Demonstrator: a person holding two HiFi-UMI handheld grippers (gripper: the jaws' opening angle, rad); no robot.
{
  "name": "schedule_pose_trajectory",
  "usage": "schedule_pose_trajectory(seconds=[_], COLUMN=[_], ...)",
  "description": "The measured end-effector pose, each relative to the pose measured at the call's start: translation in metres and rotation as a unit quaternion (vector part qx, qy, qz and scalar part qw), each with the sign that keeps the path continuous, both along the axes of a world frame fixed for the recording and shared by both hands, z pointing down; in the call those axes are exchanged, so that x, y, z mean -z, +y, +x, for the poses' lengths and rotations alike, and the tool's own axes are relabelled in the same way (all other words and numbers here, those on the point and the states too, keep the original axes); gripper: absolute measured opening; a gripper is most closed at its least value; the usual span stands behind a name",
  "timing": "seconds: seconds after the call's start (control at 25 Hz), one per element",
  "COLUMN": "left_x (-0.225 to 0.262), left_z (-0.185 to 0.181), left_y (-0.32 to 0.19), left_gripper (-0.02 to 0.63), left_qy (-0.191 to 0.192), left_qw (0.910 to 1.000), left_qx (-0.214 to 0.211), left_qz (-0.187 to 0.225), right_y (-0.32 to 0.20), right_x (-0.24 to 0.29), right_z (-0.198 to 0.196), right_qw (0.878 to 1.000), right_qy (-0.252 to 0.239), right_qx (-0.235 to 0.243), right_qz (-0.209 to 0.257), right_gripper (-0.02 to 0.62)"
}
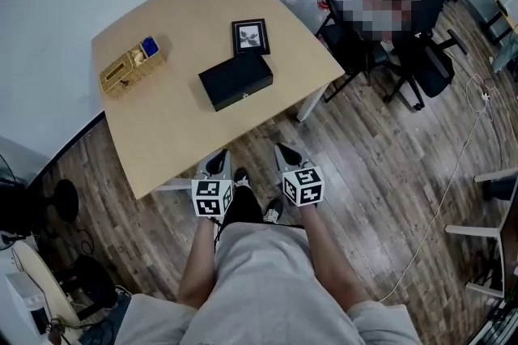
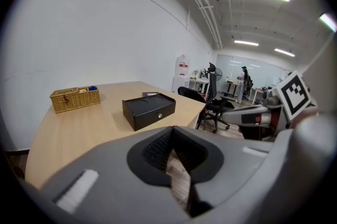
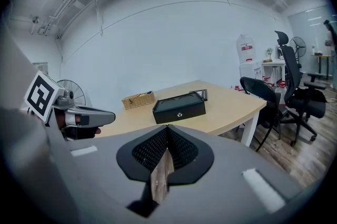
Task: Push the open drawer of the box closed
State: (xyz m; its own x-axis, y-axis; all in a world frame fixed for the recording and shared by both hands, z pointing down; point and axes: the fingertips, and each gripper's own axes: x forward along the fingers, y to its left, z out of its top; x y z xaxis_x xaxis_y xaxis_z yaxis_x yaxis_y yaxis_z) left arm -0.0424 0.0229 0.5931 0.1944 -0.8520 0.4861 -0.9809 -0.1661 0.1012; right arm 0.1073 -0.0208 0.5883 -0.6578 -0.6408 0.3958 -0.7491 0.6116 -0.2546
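**Both grippers being held shut and low, short of the table**

The left gripper (image 1: 215, 163) and the right gripper (image 1: 288, 154) are being held side by side, close in front of the person's legs. They are being kept over the wooden floor (image 1: 380, 173), just off the near edge of the light wooden table (image 1: 174, 133). In each gripper view the jaws are being shown pressed together at their tips, with nothing gripped between them.

The black box (image 1: 235, 80) is being left untouched near the middle of the tabletop, well apart from both grippers. Its drawer front, marked by a small silver knob (image 2: 159, 115), is being turned toward the person and looks about flush with the body.

A framed picture (image 1: 250, 36) is lying just behind the box. A wicker basket (image 1: 132, 66) holding something blue is sitting toward the far left corner, well apart from the box. Black office chairs (image 1: 421, 60) are standing beyond the table's right side.
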Motion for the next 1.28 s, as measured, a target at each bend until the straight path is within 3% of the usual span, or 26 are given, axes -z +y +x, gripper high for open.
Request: schedule_pose_trajectory(seconds=[1.28], left_x=[-0.0003], left_z=[-0.0089], left_y=[0.0042], left_gripper=[0.052], left_qy=[0.011], left_qw=[0.9999], left_qx=[0.011], left_qz=[0.008], right_y=[0.0016], right_x=[-0.0036], right_z=[-0.0072], right_qw=[1.0], right_qy=[0.009], right_qx=[0.015], right_qz=[-0.009], right_gripper=[0.002])
